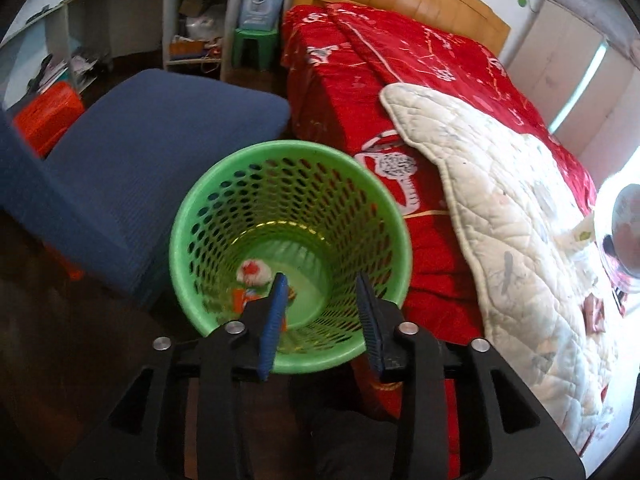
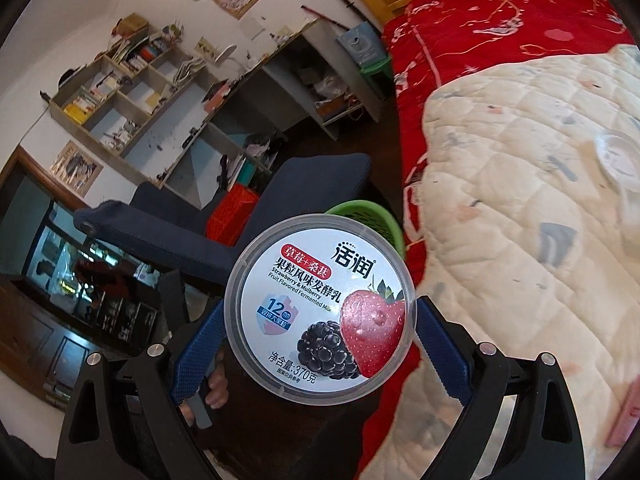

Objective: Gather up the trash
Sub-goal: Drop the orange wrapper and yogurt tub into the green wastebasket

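Left wrist view: left gripper hangs released over the green basket; right gripper clamps the yogurt tub, ready to bin it.

I see a green perforated plastic bin, smooth and faintly glossy. My right gripper has ribbed blue plastic pads around a yogurt tub with a glossy printed lid. The red bedspread looks satiny; the white quilt is matt stitched cloth.

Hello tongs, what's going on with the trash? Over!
Left tongs open above green bin, wrapper inside. Right tongs shut on yogurt tub. Nothing blocking.
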Tool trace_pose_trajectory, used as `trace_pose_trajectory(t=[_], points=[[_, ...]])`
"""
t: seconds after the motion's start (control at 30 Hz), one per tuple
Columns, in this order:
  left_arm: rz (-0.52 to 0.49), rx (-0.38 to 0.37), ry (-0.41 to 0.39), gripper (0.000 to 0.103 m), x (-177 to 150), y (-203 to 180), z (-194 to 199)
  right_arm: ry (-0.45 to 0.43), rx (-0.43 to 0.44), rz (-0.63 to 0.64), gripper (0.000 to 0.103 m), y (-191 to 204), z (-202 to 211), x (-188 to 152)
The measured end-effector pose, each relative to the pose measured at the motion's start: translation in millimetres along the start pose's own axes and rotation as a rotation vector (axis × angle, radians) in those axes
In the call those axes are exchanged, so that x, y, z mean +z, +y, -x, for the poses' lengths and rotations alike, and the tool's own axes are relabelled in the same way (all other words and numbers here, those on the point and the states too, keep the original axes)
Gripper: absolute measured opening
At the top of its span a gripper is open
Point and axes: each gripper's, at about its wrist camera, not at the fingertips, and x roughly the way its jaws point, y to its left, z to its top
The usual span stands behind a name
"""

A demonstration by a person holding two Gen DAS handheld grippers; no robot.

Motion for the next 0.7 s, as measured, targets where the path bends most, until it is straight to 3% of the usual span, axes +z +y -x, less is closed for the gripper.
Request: trace_pose_trajectory(t=[0.27, 0.5, 0.7], points=[[0.049, 0.046, -0.035, 0.055, -21.0, 23.4, 25.5, 0.065, -0.033, 0.051, 0.089, 25.1, -72.2, 9.0], [0.087, 0.065, -0.056, 0.062, -35.6, 38.8, 41.4, 0.118, -0.096, 0.093, 0.089, 40.9, -139.9, 12.2], [0.113, 0.063, -0.050, 0.063, -43.4, 46.4, 41.4, 0.149, -0.052, 0.066, 0.090, 52.1, -184.9, 15.6]])
